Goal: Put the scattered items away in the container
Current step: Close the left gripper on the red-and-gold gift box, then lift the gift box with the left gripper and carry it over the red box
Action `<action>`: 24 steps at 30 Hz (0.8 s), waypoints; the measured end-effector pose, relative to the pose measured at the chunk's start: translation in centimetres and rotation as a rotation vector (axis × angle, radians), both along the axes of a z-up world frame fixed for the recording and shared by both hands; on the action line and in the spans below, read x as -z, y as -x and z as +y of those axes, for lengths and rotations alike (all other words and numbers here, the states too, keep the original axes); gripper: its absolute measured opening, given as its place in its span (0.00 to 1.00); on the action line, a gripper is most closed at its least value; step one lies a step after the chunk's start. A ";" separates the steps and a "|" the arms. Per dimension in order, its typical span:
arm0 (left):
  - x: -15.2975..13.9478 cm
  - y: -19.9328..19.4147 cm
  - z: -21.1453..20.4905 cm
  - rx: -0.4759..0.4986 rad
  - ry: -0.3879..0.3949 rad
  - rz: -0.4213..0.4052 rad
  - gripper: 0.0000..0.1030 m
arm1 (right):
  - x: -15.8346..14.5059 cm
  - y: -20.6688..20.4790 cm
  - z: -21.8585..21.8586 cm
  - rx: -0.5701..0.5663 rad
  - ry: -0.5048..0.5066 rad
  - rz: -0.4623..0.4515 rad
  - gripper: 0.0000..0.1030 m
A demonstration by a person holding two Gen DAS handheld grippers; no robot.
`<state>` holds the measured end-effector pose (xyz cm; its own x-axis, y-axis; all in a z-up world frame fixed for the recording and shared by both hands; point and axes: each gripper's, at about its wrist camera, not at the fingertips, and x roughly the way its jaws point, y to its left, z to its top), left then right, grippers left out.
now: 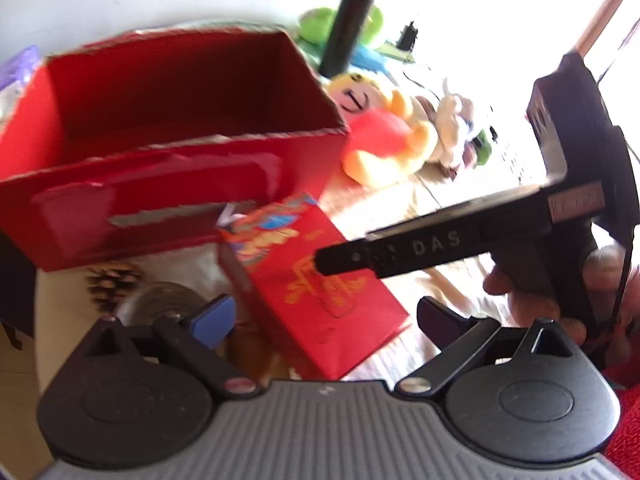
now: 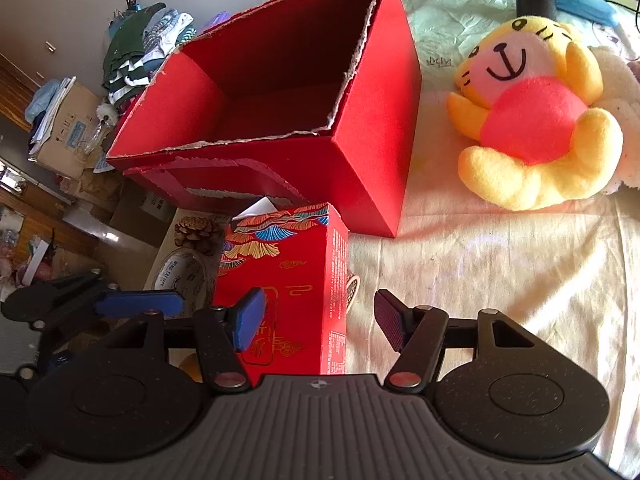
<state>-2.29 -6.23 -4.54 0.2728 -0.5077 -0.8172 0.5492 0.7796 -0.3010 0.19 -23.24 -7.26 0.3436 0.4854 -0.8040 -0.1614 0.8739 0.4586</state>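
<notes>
Nearest to me, my right gripper point(image 2: 320, 320) has its jaws spread around the red patterned carton point(image 2: 288, 280). The blue pad point(image 2: 250, 318) sits at the carton's left face, though I cannot tell whether it touches. The dark pad point(image 2: 390, 320) stands clear of its right side. From the left wrist view, my left gripper point(image 1: 324, 316) is spread wide too, with the same carton point(image 1: 316, 280) lying tilted between its fingers and neither pad pressing it. My right gripper's black body point(image 1: 520, 220) reaches in from the right, a hand point(image 1: 560, 292) wrapped around its handle.

The carton rests on the cream cloth point(image 2: 500, 280) covering the table, near the table's left edge. Beside it at that edge are a tape roll point(image 2: 186, 276) and a pine cone point(image 2: 198, 232).

Just behind the carton stands the red box point(image 2: 280, 100), open-topped with torn rims, nothing visible inside. To the box's right, apart from it, a yellow plush toy point(image 2: 532, 120) lies on its back on the cloth. Farther back stands a black cylinder point(image 1: 348, 28) with green point(image 1: 320, 20) and blue point(image 1: 368, 58) soft things around its base.
</notes>
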 end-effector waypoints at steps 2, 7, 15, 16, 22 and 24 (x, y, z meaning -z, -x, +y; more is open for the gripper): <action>1.2 0.1 -0.7 -0.026 -0.028 0.029 0.95 | 0.6 -0.3 -0.3 -0.018 -0.045 0.036 0.62; 3.3 -1.1 -0.6 -0.098 -0.023 0.122 0.88 | 1.4 -0.7 -0.4 -0.039 -0.139 0.101 0.58; 2.6 -1.8 -2.8 -0.018 -0.055 0.103 0.81 | -0.6 0.7 -1.8 -0.012 -0.132 0.097 0.55; 2.1 -1.7 -3.0 0.007 -0.057 0.084 0.81 | -1.1 0.9 -2.1 -0.008 -0.131 0.094 0.54; -0.8 -2.1 -4.3 0.142 -0.040 0.026 0.81 | -2.6 2.2 -3.6 0.078 -0.139 0.111 0.53; -1.8 -2.2 -4.8 0.185 -0.023 -0.004 0.81 | -3.5 3.2 -4.0 0.109 -0.134 0.098 0.52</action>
<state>-0.09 -11.04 -2.75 0.1800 -0.5305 -0.8284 0.6850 0.6720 -0.2815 -3.02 -27.22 -3.75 0.3231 0.5546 -0.7668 -0.0179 0.8137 0.5810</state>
